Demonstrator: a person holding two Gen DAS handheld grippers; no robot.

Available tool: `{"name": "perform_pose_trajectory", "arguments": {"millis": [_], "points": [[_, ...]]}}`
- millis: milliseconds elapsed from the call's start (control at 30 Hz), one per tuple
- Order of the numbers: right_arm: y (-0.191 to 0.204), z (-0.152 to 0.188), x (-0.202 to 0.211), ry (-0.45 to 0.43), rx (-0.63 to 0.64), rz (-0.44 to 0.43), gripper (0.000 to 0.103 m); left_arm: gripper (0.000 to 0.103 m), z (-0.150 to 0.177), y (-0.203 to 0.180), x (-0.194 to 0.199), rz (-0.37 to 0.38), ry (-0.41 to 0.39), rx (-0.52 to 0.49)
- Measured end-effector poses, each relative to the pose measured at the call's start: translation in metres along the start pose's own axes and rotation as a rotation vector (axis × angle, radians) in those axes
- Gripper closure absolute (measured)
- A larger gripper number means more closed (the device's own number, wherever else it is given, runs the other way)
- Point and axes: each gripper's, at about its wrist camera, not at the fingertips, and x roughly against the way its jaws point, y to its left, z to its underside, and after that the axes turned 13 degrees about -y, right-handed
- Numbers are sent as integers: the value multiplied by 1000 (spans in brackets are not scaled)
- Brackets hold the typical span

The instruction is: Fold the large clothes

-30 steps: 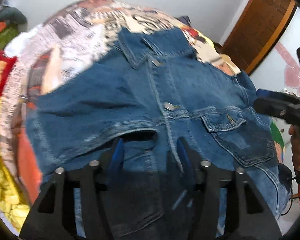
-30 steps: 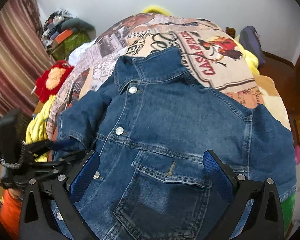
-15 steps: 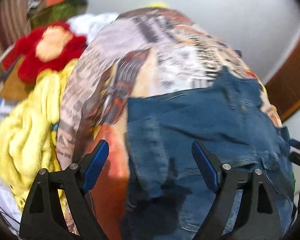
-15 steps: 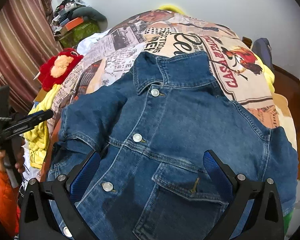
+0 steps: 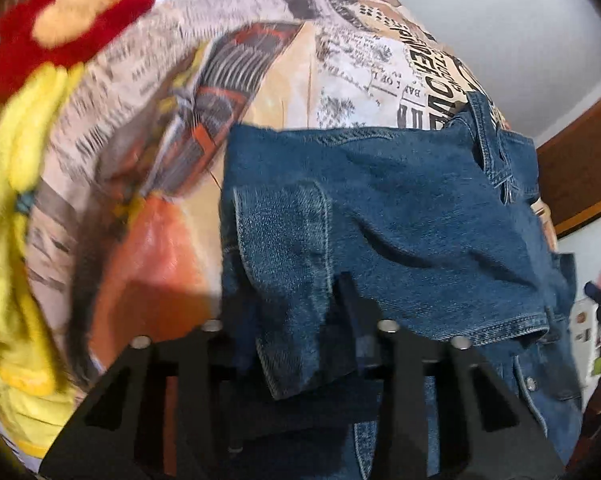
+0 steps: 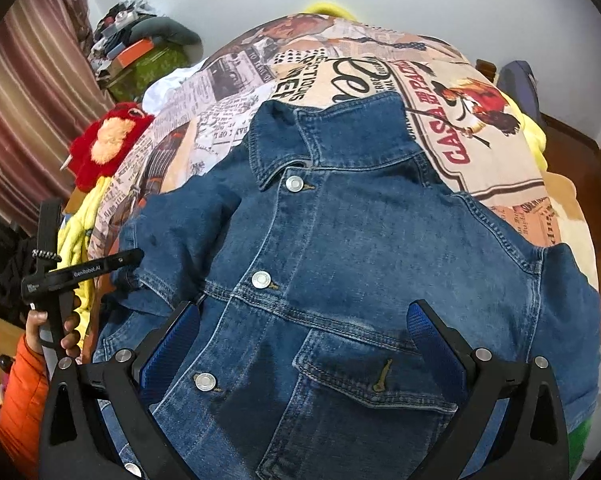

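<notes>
A blue denim jacket (image 6: 340,248) lies front-up and buttoned on a bed with a newspaper-print cover (image 6: 360,68). Its left sleeve (image 5: 360,208) is folded across the body. In the left wrist view my left gripper (image 5: 292,320) is shut on the sleeve cuff (image 5: 288,272), which drapes over the fingers. From the right wrist view, the left gripper (image 6: 112,262) sits at the jacket's left edge. My right gripper (image 6: 304,336) is open and empty, hovering above the chest pocket (image 6: 376,376).
A red plush toy (image 6: 104,144) and a yellow blanket (image 5: 4,240) lie at the bed's left side. Piled clutter (image 6: 140,52) and a striped curtain (image 6: 24,112) stand at far left. A brown wooden door (image 5: 580,168) is at the right.
My left gripper was open half a second ago. It has closed on the sleeve cuff. The right gripper has stayed open above the jacket.
</notes>
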Motion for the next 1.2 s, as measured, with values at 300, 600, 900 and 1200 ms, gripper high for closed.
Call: {"name": "perform_pose_trajectory", "arguments": {"millis": [300, 600, 900, 1200], "points": [[-13, -5, 21, -62, -30, -4, 0, 92, -38, -51, 62, -34, -165, -159], [-34, -14, 73, -199, -31, 5, 0, 92, -60, -177, 111, 93, -284, -406], [-87, -1, 112, -232, -134, 65, 0, 92, -33, -279, 77, 225, -181, -543], [-126, 12, 131, -228, -203, 128, 0, 92, 6, -333, 51, 328, -43, -629]]}}
